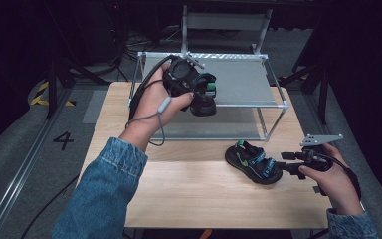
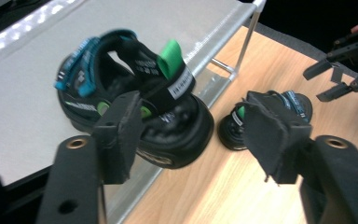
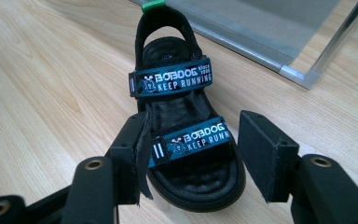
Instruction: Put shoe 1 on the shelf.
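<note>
While both claws stand open and grip nothing, two matching child's sandals are counted: black soles, teal straps with white lettering, green heel tabs. One sandal (image 2: 135, 107) sits on the upper shelf of the wire-framed rack (image 1: 273, 99), at its front left, just ahead of the left claw (image 2: 191, 135). The other sandal (image 3: 182, 135) lies on the table (image 1: 189, 194) near its right edge, toe between the parted jaws of the right claw (image 3: 191, 154), untouched.
</note>
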`<state>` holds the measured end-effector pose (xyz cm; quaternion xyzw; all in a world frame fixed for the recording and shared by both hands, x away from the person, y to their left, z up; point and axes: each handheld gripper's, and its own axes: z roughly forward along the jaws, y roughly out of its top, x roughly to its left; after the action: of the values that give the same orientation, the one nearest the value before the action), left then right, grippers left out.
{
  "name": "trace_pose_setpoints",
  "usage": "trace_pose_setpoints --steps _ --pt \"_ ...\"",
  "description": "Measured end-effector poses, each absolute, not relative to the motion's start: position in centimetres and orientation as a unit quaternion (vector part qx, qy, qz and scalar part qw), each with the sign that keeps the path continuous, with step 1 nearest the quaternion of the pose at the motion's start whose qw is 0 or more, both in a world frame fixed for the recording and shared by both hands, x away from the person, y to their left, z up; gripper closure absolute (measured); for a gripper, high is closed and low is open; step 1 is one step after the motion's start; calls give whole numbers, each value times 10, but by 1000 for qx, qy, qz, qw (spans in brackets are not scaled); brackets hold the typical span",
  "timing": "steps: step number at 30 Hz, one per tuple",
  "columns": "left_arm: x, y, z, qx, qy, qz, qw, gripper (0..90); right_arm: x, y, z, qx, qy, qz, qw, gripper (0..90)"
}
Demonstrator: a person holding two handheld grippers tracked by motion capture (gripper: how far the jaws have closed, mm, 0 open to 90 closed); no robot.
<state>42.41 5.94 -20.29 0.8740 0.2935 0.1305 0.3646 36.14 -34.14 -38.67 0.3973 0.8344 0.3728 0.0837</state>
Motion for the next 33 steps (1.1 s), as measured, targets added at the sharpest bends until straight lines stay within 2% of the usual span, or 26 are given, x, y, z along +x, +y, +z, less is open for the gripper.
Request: trace_pose_setpoints --steps 2,6,10,16,20,33 --pt "421 60 -209 872 293 129 369 471 362 -341 -387 397 834 373 84 458" --pt "415 60 -219 874 290 114 373 662 361 -341 -387 397 834 373 84 459" --pt "413 58 -228 873 293 104 375 760 361 -341 -387 396 835 372 85 459" --pt "413 51 -246 875 295 84 375 825 362 -340 -388 397 836 371 85 459" --pt "413 45 -256 878 299 74 367 830 362 -340 -388 397 836 370 85 459" --pt "427 41 -267 864 336 80 366 890 363 -339 -391 396 837 368 81 459"
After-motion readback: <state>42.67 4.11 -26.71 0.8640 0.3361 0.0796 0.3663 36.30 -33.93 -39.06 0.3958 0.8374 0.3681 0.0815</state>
